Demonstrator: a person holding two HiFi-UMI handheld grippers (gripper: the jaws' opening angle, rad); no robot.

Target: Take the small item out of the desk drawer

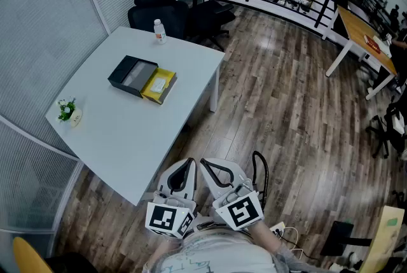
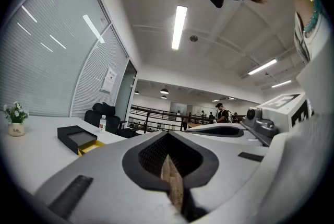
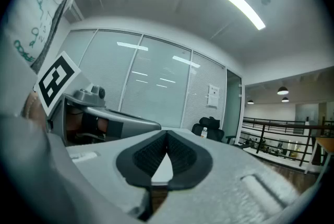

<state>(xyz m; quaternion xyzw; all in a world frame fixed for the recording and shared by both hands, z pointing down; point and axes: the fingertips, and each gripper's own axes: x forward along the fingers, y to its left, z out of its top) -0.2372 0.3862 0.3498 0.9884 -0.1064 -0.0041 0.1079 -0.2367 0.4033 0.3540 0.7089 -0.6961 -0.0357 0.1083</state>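
A low black box point(image 1: 130, 73) lies near the middle of the white tabletop point(image 1: 127, 138), set askew to its edges. Its top is a shallow recess, grey inside with a black rim. At the end of the box that faces the tabletop's right edge, a yellow drawer point(image 1: 159, 86) stands pulled out. It is open at the top, level with the box and touching it. Inside the drawer lies a small, pale, flat item point(image 1: 157, 81) — too small to tell what it is. The left gripper view shows the box from the side — low and flat, with the yellow drawer jutting from its nearer end.
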